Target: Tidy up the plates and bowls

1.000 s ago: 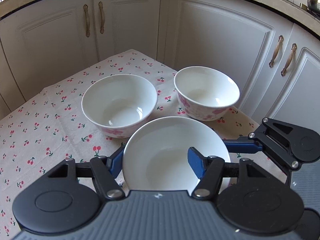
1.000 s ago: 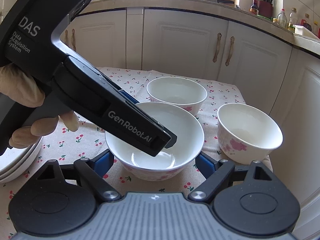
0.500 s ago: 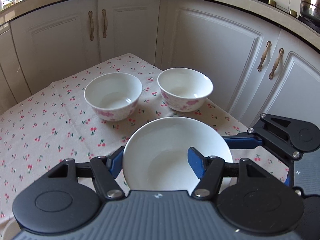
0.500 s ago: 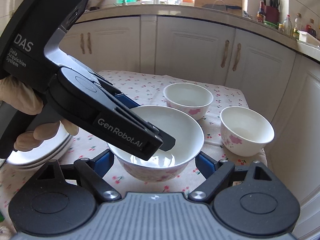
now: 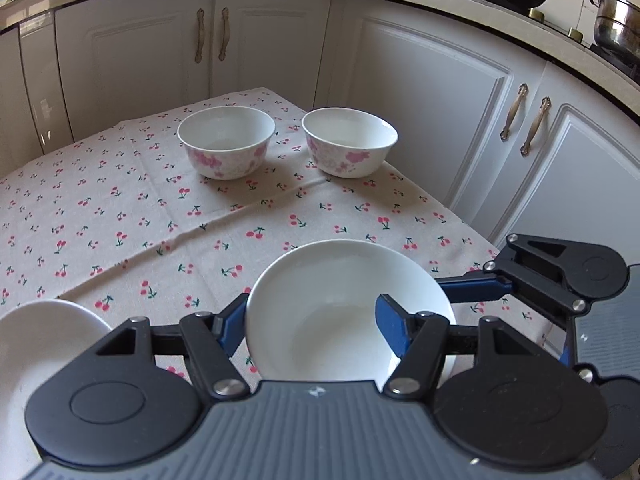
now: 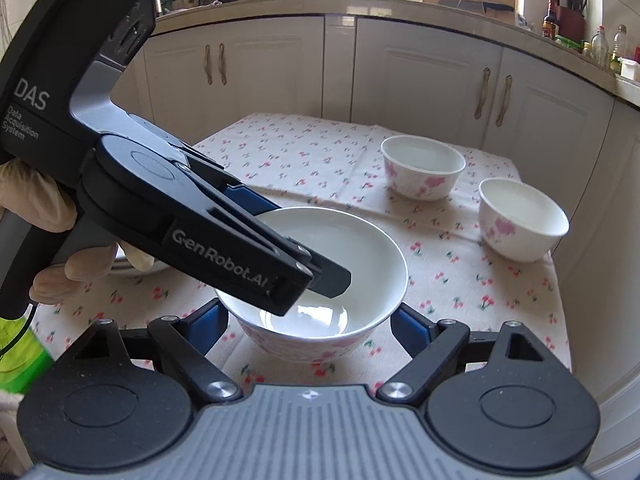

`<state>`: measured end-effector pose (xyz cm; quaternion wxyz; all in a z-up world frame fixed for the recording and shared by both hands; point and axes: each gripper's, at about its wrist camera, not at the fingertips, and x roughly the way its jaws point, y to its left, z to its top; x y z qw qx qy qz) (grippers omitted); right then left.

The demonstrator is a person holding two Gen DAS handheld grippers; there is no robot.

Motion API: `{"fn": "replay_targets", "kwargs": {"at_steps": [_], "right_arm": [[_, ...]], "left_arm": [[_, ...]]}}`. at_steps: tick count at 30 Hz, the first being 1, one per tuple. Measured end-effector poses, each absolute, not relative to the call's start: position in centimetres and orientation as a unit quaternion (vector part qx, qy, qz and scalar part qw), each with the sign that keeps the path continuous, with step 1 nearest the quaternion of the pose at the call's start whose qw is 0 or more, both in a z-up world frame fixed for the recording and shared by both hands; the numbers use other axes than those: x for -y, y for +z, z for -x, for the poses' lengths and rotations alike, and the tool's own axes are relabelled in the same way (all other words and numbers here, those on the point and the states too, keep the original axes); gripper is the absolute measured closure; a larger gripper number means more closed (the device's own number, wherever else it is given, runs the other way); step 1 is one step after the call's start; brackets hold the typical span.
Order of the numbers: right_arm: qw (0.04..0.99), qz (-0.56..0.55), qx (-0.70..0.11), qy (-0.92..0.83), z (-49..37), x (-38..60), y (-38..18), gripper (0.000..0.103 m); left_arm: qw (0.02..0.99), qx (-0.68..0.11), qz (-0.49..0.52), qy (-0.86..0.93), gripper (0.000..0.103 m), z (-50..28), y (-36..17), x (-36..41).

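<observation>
Risk: the bowl [image 6: 320, 280] is pinched only at its left rim by the left gripper [image 6: 316, 280], so it could tilt, slip and strike the desk [image 6: 312, 152]. It sits between the wide-open fingers of the right gripper [image 6: 312, 328], apparently untouched. Two bowls [image 5: 226, 142] stand far right; plates [image 5: 44, 332] near left.

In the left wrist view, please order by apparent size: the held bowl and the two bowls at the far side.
1. held bowl, largest, though nearest the camera.
2. far left bowl and far right bowl: alike, no ranking.
</observation>
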<state>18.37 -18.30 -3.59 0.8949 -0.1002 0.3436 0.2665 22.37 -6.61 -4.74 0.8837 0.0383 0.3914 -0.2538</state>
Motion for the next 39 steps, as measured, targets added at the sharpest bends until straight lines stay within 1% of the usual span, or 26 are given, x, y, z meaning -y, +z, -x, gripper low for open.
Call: {"fn": "replay_targets", "kwargs": {"at_steps": [7,15,25,27,30,31,32,33,39], "right_arm": [[0.888,0.101,-0.357,0.271,-17.9,18.0,-4.4,0.012],[0.883,0.106,-0.366,0.276,-17.8,17.6,-4.6,0.012],[0.883,0.110,-0.365,0.273,-17.9,17.5,-4.6,0.012],[0.883,0.113,-0.365,0.273,-17.8,17.4,-4.6,0.012],[0.882,0.109,-0.363,0.280,-17.7,17.5,-4.5,0.010],[0.884,0.106,-0.359,0.281,-17.6,17.6,-4.4,0.004],[0.887,0.104,-0.353,0.281,-17.5,17.8,-4.3,0.000],[0.888,0.100,-0.349,0.283,-17.4,18.1,-4.1,0.000],[0.895,0.088,-0.342,0.273,-17.2,19.7,-3.4,0.000]], "left_arm": [[0.890,-0.382,-0.034,-0.248,0.037,-21.3,-5.2,6.4],[0.886,-0.390,-0.023,-0.249,0.037,-21.2,-5.8,5.8],[0.886,-0.388,-0.018,-0.253,0.036,-21.3,-6.0,5.5],[0.885,-0.389,-0.013,-0.255,0.031,-21.3,-6.1,5.5],[0.886,-0.388,-0.012,-0.255,0.027,-21.2,-6.0,5.4],[0.887,-0.384,-0.014,-0.255,0.024,-21.1,-5.9,5.4],[0.890,-0.380,-0.015,-0.253,0.016,-21.0,-5.7,5.4],[0.893,-0.374,-0.018,-0.251,0.012,-20.9,-5.5,5.3],[0.901,-0.350,-0.039,-0.253,0.010,-20.4,-3.6,5.4]]}}
